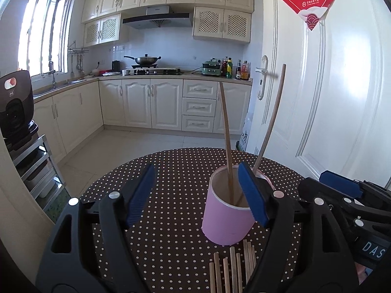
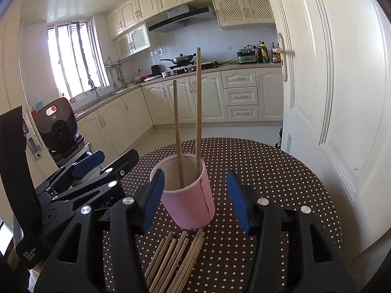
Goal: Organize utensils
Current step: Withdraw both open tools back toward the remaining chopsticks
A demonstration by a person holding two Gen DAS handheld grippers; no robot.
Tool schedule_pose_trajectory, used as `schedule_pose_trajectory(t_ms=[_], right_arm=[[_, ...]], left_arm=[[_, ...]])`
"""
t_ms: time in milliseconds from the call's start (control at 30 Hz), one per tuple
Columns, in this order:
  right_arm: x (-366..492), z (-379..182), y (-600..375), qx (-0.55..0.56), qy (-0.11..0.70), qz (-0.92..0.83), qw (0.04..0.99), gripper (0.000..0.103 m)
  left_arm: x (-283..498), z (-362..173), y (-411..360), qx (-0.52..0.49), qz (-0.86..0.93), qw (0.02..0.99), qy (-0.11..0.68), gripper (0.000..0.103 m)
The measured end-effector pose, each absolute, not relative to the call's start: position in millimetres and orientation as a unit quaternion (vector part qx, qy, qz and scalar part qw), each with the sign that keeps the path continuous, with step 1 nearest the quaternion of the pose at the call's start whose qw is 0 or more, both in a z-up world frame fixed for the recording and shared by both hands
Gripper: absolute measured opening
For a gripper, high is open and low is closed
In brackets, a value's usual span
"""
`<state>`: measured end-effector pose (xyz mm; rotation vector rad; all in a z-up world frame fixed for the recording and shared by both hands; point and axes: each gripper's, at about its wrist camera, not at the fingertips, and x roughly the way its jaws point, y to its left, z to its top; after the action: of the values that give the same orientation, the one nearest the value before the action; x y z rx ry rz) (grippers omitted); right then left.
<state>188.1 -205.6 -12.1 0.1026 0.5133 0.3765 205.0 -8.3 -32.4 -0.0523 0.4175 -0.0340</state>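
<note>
Two chopsticks stand in a pink cup [image 2: 189,195] on the dotted table [image 2: 268,171]; more wait.

We hold both tools empty, jaws apart: the left tool [image 1: 195,195] beside the cup, the right tool [image 2: 195,200] straddling it without touching. Loose wooden chopsticks [image 2: 176,258] lie flat just before the cup. Next, we judge, a tool must lower and pinch one thin stick.
</note>
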Motion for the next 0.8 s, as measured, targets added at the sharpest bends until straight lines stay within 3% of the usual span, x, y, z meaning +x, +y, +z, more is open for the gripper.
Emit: schedule_pose_trajectory(t_ms=[800], right_arm=[[168,-47,-198,0.045,0.324,0.158,0.932,0.050]], left_arm=[[168,-75,3,-0.047,-0.030,0.961,0.272,0.070]])
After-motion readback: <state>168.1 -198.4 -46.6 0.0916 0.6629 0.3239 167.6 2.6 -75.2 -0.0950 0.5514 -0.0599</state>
